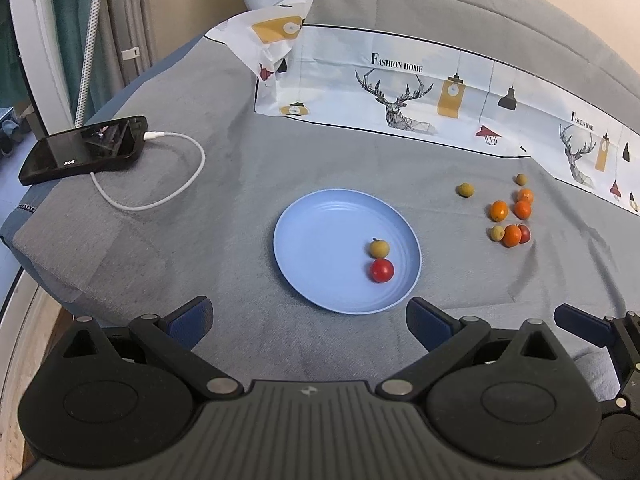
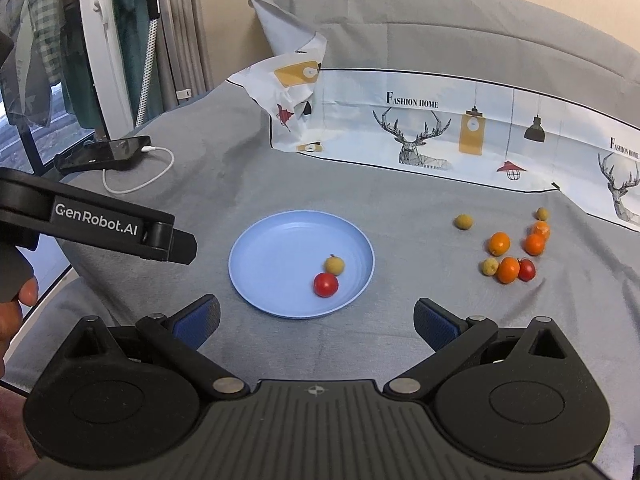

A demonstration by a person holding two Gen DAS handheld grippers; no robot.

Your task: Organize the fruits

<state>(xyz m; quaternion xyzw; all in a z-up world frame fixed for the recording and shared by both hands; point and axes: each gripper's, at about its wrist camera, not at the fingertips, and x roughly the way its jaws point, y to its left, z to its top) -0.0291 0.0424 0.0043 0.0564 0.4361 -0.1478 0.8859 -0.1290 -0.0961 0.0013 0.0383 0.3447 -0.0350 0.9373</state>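
Both grippers, left (image 1: 308, 320) and right (image 2: 316, 320), are wide open and hold nothing. Reach right for one loose fruit (image 2: 499, 243), squeeze softly, then set it on the plate (image 2: 260, 256).

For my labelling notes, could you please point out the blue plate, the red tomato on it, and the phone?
blue plate (image 2: 272, 248): right wrist view, bare inner surface.
red tomato (image 2: 325, 284): right wrist view, centre.
phone (image 1: 86, 148): left wrist view, screen.

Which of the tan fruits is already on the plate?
The tan fruit touching the red tomato on the blue plate; the other three tan ones lie on the grey cloth.
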